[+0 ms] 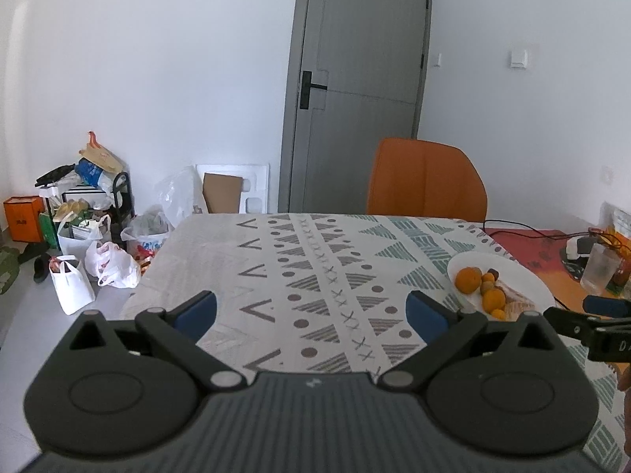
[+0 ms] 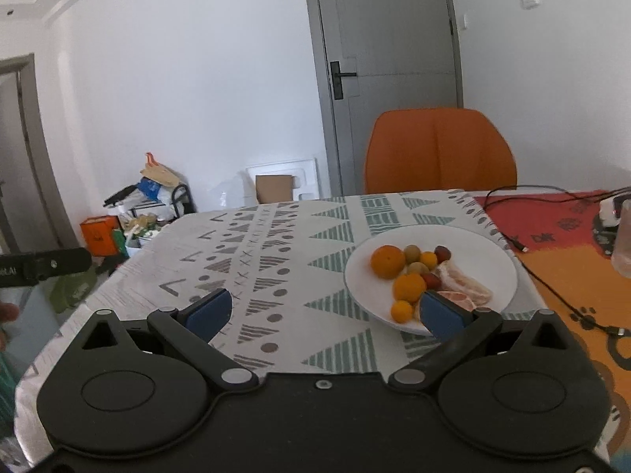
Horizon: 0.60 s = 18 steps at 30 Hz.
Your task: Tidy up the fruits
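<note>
A white plate [image 2: 493,252] on the patterned tablecloth holds a big orange [image 2: 387,261], smaller oranges [image 2: 409,287], greenish-brown round fruits [image 2: 413,252], dark red fruits [image 2: 442,253] and peeled pomelo pieces [image 2: 465,283]. The plate also shows in the left wrist view [image 1: 524,276] at the right. My right gripper [image 2: 324,311] is open and empty, its right finger just in front of the plate's near rim. My left gripper [image 1: 311,311] is open and empty over bare tablecloth, left of the plate.
An orange chair [image 2: 439,149] stands behind the table. A black cable [image 2: 552,287] runs over the orange-red mat [image 2: 572,260] right of the plate. A clear cup [image 1: 599,268] stands at the far right. Bags [image 1: 110,264] clutter the floor left of the table.
</note>
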{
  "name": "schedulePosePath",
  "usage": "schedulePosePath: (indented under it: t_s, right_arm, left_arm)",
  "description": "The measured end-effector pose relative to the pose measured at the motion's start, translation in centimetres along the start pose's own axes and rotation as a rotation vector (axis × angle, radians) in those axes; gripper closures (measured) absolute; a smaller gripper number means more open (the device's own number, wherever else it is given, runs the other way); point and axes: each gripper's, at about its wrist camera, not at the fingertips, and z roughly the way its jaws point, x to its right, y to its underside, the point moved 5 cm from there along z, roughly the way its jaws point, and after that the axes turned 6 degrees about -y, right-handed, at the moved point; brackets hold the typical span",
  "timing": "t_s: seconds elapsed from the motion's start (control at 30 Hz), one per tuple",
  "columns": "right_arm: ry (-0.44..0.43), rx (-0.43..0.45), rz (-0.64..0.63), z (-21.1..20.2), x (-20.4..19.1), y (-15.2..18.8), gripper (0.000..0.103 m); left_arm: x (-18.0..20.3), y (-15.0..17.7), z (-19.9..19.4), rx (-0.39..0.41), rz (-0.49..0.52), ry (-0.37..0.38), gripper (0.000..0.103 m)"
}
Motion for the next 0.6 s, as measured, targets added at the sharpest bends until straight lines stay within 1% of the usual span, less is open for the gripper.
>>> schedulePosePath:
  t_s: [0.23, 0.37, 0.6]
  right_arm:
    - [0.001, -0.008, 0.020, -0.5, -0.2, 0.9, 0.000]
    - [-0.009, -0.019, 0.017, -0.2, -0.3, 1.1, 0.000]
    - [-0.010, -0.044, 0.051, 0.4, 0.2, 1.5, 0.000]
  left_arm:
    - [-0.3, 0.9, -0.5, -0.010, -0.018, -0.001, 0.002]
    - [-0.2, 1.2, -0.3, -0.022, -0.002, -0.019, 0.002]
    - [-0.1, 2.0, 0.3, -0.050, 0.009, -0.028, 0.002]
